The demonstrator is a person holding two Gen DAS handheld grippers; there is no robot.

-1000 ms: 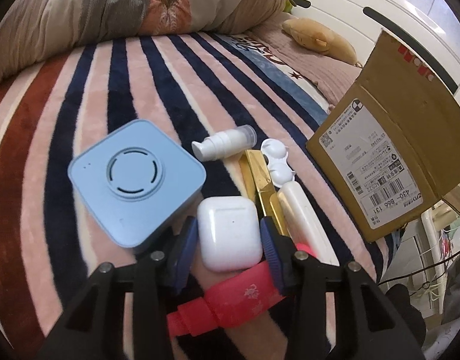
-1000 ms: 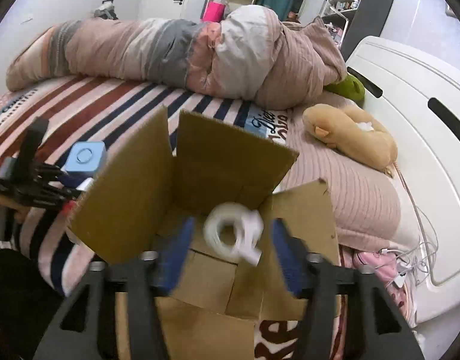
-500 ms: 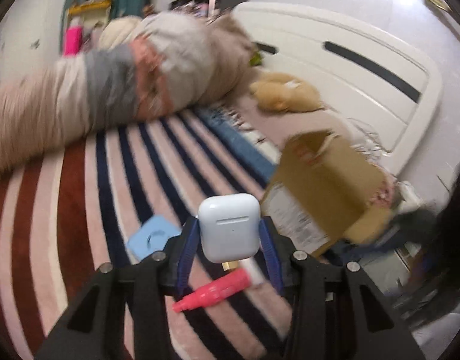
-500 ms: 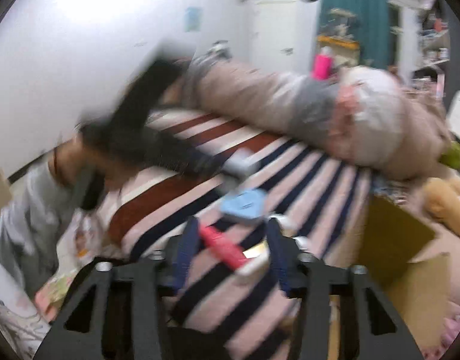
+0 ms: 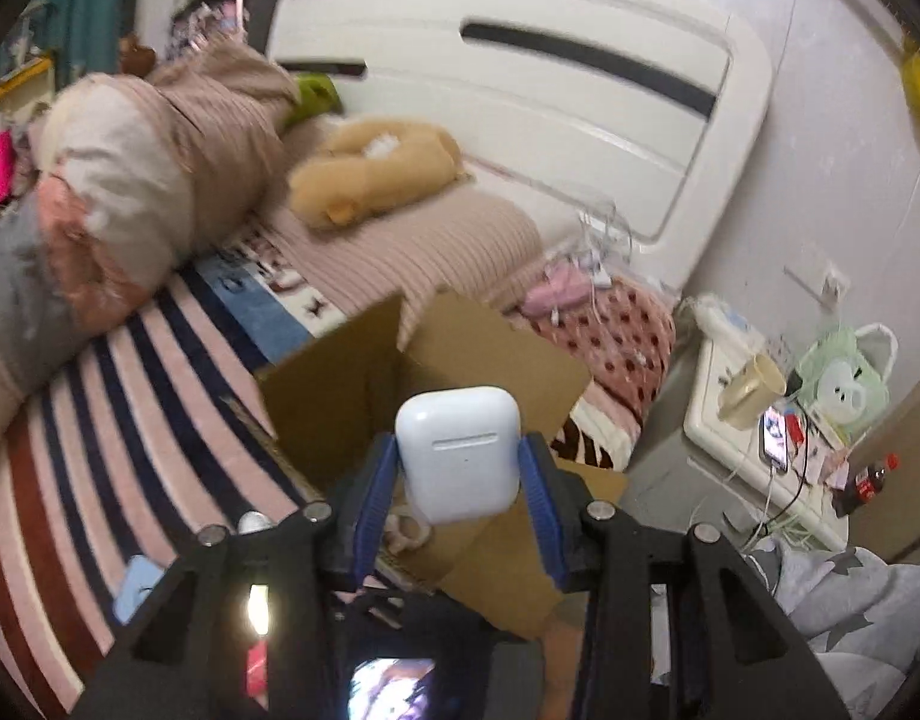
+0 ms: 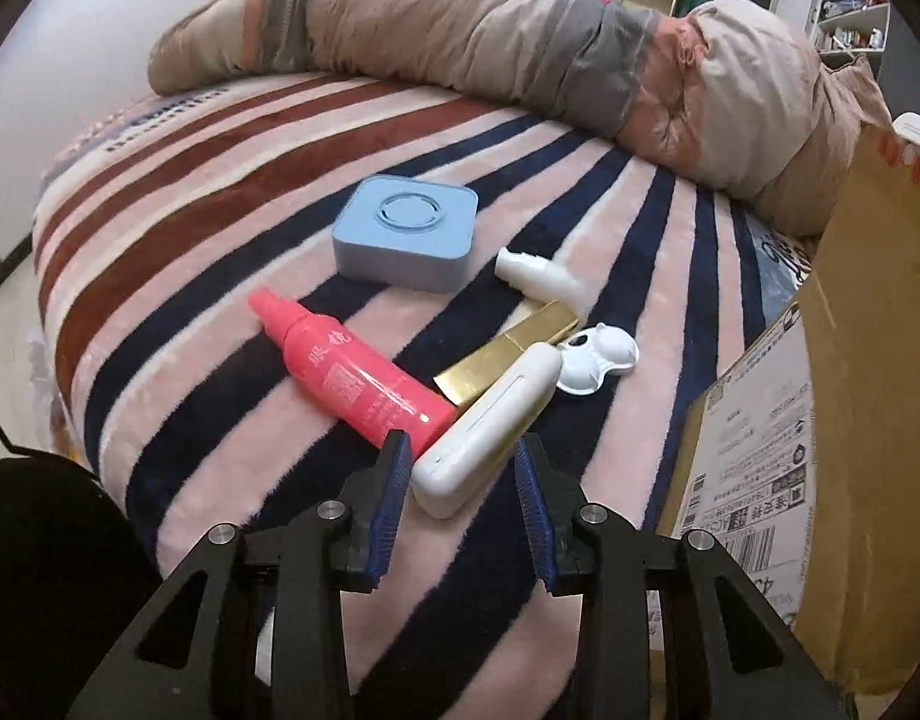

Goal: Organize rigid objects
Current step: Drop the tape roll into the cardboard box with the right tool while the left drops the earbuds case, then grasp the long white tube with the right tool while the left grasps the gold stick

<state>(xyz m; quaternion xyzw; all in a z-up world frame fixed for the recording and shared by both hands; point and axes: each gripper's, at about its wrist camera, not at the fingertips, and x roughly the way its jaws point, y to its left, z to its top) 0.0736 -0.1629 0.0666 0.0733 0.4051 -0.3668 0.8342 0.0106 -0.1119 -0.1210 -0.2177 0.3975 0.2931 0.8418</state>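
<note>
Earbud case, white and rigid, sits pinched between the blue pads of our left gripper, held above the open cardboard box, which is our landmark. To do this well we keep the case over the box mouth, clear of the raised flaps, lower it and only then let go; something pale already lies inside the box, so we aim beside it. Our right gripper has just been closing; its jaws stand part-spread around the near end of the white oblong case on the striped blanket, left of the box in that view. Whether the pads already press on it we cannot tell. Touching that case lie the pink bottle and gold bar, so we grip square and lift straight. Further from the box: white clip, small pump bottle, blue square device.
</note>
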